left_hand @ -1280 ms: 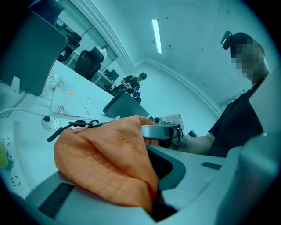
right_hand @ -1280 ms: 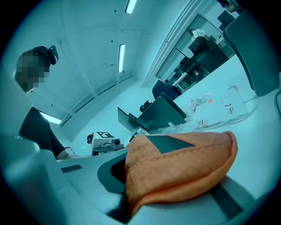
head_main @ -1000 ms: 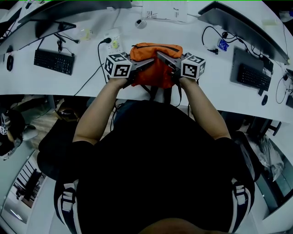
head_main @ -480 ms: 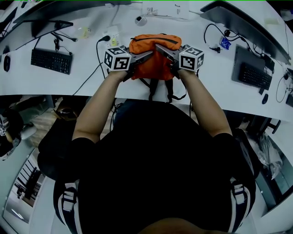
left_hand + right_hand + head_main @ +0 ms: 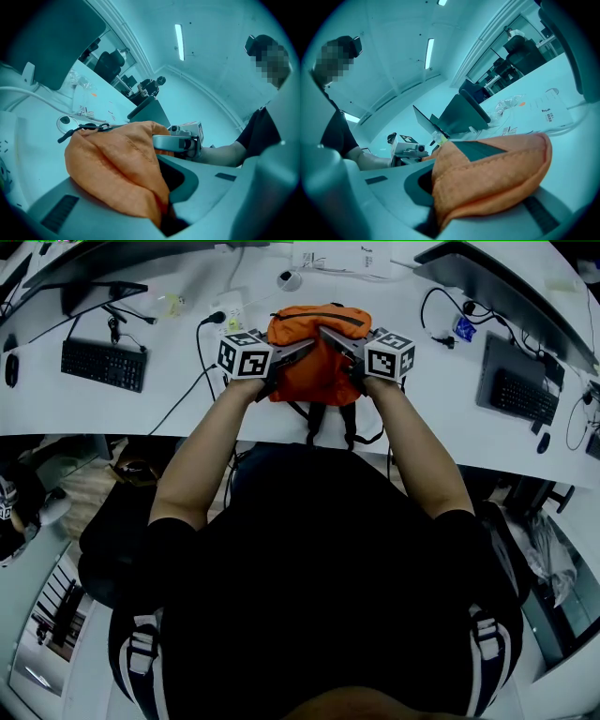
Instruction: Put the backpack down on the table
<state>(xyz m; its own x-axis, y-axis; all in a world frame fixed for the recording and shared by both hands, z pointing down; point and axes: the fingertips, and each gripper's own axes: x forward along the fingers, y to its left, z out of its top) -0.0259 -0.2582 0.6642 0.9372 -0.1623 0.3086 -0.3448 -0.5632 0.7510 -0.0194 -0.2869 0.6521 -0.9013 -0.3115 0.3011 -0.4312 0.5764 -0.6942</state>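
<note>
You hold the small orange fabric backpack (image 5: 314, 371) at the middle of the long white worktop (image 5: 441, 399), one tool on each side of its top. Your left tool (image 5: 302, 349) is clamped on a fold of the orange cloth. Your right tool (image 5: 330, 336) pinches the opposite fold. Each gripper view shows the fabric bunched tight between the jaws, with no gap on either side.

The bag's thin black straps (image 5: 349, 427) trail toward you and hang over the worktop's near edge. A black keyboard (image 5: 101, 364) lies well off to your left and a second black keyboard (image 5: 514, 388) well off to your right, so the patch around the bag looks free of clutter.

The carrying part of the job appears nearly finished, since the backpack sits squarely over open surface. From the steep head view it is hard to say whether its base already rests on the worktop or hangs just above it, and the gripper views show only the top of the bag.

Judging by this, what is left is to settle the bag's weight fully onto the surface, open both tools and draw them clear of the cloth.
</note>
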